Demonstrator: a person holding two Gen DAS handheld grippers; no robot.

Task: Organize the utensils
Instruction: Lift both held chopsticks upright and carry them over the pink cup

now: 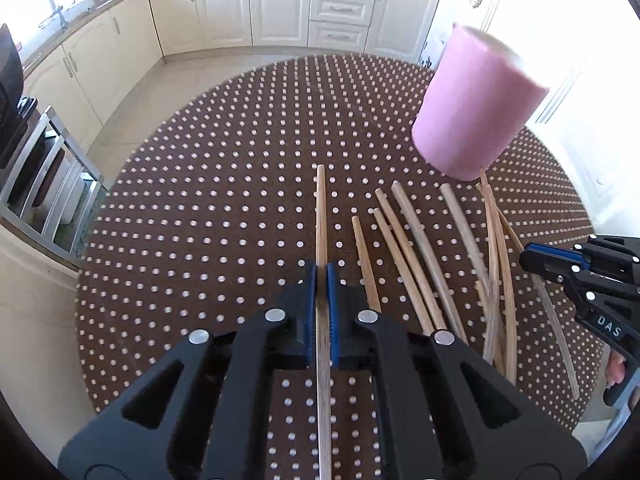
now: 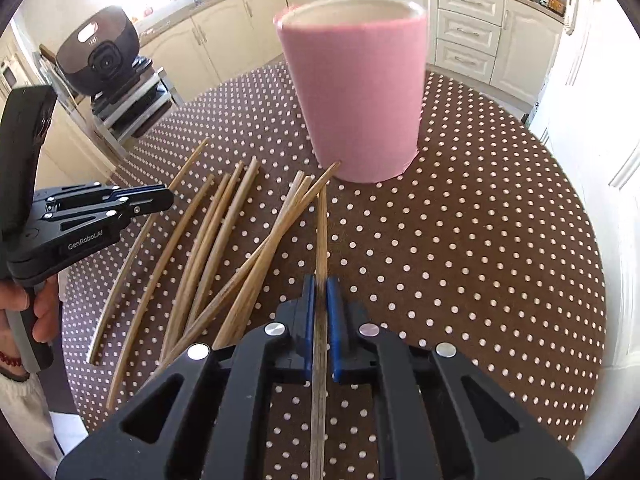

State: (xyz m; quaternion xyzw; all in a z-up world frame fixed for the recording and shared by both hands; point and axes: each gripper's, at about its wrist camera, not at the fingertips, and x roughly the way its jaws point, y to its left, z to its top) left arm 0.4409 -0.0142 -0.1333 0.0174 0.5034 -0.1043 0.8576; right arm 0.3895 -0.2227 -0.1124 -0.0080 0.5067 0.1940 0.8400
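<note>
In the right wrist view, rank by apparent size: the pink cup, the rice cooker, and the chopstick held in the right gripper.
1. pink cup, largest.
2. rice cooker, though farther away, so true size is unsure.
3. chopstick in the right gripper, long but thinnest.

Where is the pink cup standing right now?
The pink cup stands upright on the dotted table, dead ahead in the right wrist view, just beyond the tips of the loose chopsticks.

Right of the pink cup [image 2: 354, 92], the dotted counter [image 2: 480, 260] lies bare to its edge. Left of the cup, loose chopsticks [image 2: 208, 240] cover the surface. The cup stands upright just beyond their tips, blocking forward passage there.
</note>
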